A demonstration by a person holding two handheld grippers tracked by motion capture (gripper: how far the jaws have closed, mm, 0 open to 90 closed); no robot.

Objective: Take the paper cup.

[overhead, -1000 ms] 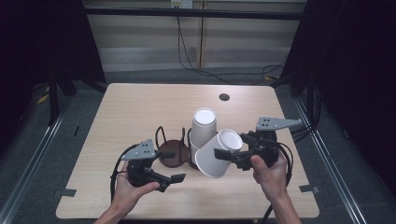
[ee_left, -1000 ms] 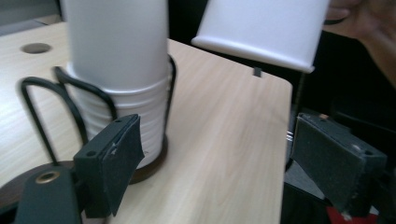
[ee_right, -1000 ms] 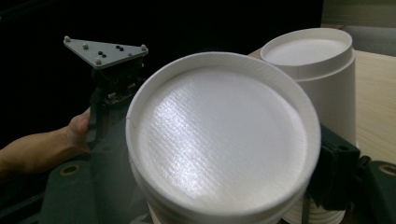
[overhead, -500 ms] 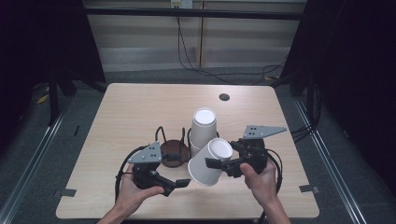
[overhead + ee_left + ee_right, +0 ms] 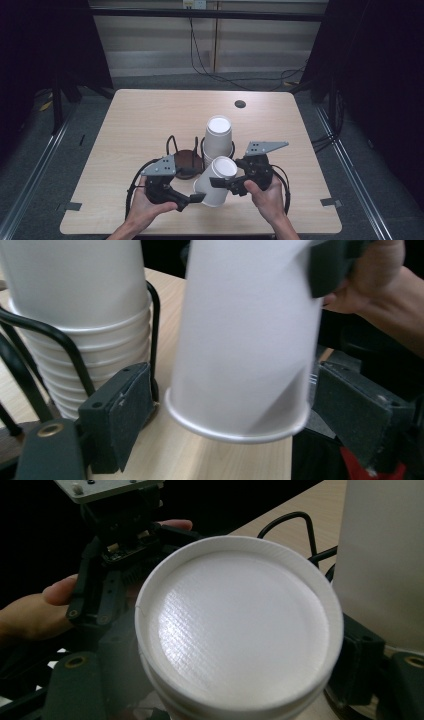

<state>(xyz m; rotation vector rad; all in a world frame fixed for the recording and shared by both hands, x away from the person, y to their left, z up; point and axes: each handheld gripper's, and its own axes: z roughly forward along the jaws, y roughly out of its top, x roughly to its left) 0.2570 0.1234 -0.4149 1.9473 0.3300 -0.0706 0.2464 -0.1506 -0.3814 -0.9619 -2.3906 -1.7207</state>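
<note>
My left gripper [image 5: 192,198] fingers stand open around the inverted white cup's [image 5: 216,182] rim, above the table [image 5: 140,120]. My right gripper [image 5: 227,184] clamps its base. Risk: premature right release drops it beside the cup stack [image 5: 218,140].

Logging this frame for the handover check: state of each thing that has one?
single cup: upside down, tilted, off the table, gripped near its base.
right gripper: shut on the single cup.
left gripper: jaws open, either side of the cup's rim, not pressing.
cup stack: upside down, upright in the wire holder.
wire holder: standing; brown base slot beside the stack vacant.
</note>
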